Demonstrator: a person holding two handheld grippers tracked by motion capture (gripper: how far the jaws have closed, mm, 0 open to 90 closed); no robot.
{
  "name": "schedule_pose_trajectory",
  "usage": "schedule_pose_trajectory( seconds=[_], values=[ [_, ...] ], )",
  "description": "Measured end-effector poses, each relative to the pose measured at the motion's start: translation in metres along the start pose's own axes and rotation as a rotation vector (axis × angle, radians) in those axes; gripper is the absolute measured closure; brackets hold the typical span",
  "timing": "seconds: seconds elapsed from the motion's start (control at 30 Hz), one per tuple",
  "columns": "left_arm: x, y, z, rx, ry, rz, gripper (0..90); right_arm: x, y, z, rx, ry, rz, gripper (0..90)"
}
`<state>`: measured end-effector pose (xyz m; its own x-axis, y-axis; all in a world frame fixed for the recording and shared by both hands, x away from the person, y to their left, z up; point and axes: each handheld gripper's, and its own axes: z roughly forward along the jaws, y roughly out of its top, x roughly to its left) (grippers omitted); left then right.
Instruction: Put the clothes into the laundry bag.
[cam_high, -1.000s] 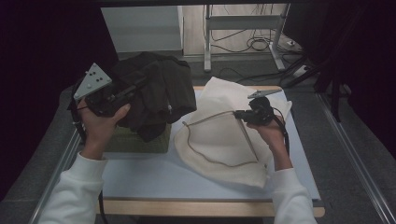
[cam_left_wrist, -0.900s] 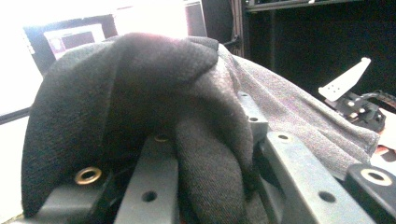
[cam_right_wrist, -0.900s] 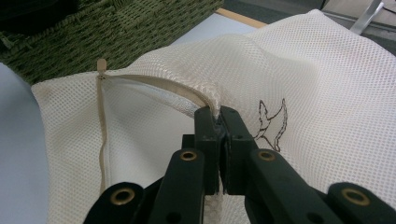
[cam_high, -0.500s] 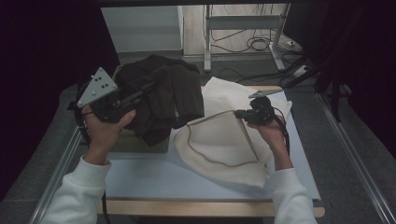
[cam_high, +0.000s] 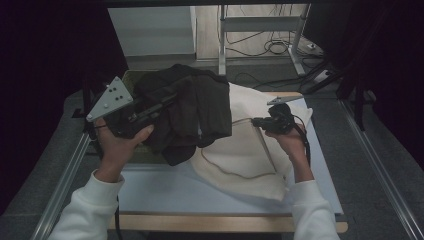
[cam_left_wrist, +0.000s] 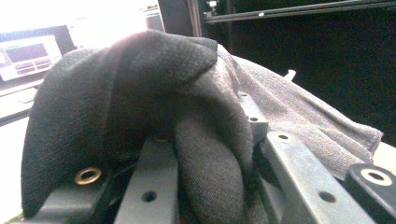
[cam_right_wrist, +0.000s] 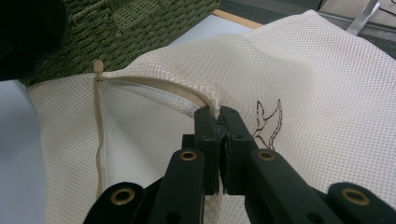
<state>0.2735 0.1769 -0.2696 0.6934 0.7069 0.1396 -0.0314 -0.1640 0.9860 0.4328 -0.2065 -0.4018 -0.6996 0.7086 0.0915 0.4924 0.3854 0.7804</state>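
A: Entry one, change since the earlier frame?

B: The left gripper (cam_high: 172, 100) carries the dark garment (cam_high: 197, 107) further toward the mesh bag (cam_high: 245, 155); the cloth now overlaps the bag's near edge. The right gripper (cam_high: 257, 121) keeps its place.

A: Grips?

B: The left gripper's jaws are clamped on a bunched fold of the dark garment (cam_left_wrist: 154, 107), which hangs above the woven basket (cam_high: 129, 77). The right gripper (cam_right_wrist: 218, 114) is pinched tight on the bag's zipper edge (cam_right_wrist: 159, 88), lifting it.

A: Counts?

B: One garment, one mesh bag, one basket, two grippers, one table (cam_high: 165, 195).
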Motion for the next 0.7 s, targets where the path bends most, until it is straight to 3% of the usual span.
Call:
schedule_pose_trajectory(
  seconds=[0.43,0.7],
  values=[
    [-0.025,-0.004,0.0,-0.008,-0.067,0.018,74.4,-0.001,-0.001,0.001,-0.001,-0.003,0.004,87.1],
    [-0.034,-0.008,0.003,0.002,-0.121,-0.014,74.3,-0.002,-0.001,0.001,-0.001,-0.006,0.002,87.1]
  ],
)
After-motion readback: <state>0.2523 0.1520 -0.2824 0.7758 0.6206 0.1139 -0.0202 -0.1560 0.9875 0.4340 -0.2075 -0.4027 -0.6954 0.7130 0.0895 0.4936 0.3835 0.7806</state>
